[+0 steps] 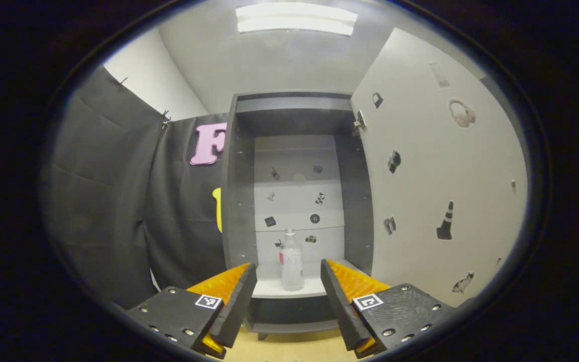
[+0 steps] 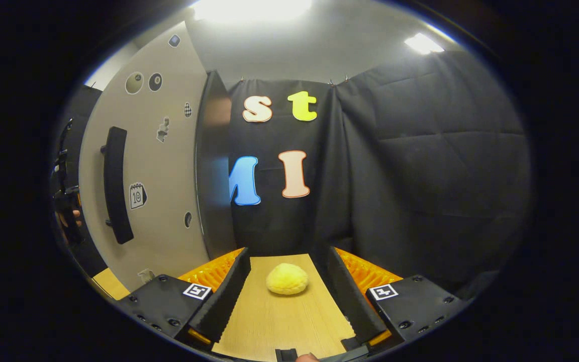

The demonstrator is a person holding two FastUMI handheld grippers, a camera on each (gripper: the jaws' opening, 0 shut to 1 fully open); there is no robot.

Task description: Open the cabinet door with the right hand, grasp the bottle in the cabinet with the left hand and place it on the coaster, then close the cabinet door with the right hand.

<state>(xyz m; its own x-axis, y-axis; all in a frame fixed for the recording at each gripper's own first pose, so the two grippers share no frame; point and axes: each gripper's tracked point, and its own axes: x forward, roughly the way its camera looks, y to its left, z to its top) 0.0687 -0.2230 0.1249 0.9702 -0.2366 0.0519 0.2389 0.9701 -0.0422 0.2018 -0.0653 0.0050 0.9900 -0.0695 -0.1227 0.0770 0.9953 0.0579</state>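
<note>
While the cabinet door (image 1: 435,186) stands swung wide open, its pale, smooth inner face dotted with small cut-out stickers such as a traffic cone and a pair of headphones, the left gripper (image 1: 288,296) points straight into the dark-framed cabinet (image 1: 239,201) with its jaws spread apart and nothing between them. Inside the cabinet, a clear plastic bottle (image 1: 292,261) with a narrow neck stands upright on the white lower shelf (image 1: 274,287), near the shelf's front edge; it carries a small pinkish label whose writing is too small to read. More tiny stickers speckle the cabinet's light back panel. From the right gripper view, the right gripper (image 2: 288,296) hovers above a light wood-grain table (image 2: 279,322), jaws also wide open and empty, and a round, fuzzy yellow coaster (image 2: 287,279) lies flat on the table just beyond them. Beside the coaster stands the door's outer face, bearing a long, dark, bar-shaped handle (image 2: 116,183) and a calendar sticker marked "10".
</note>
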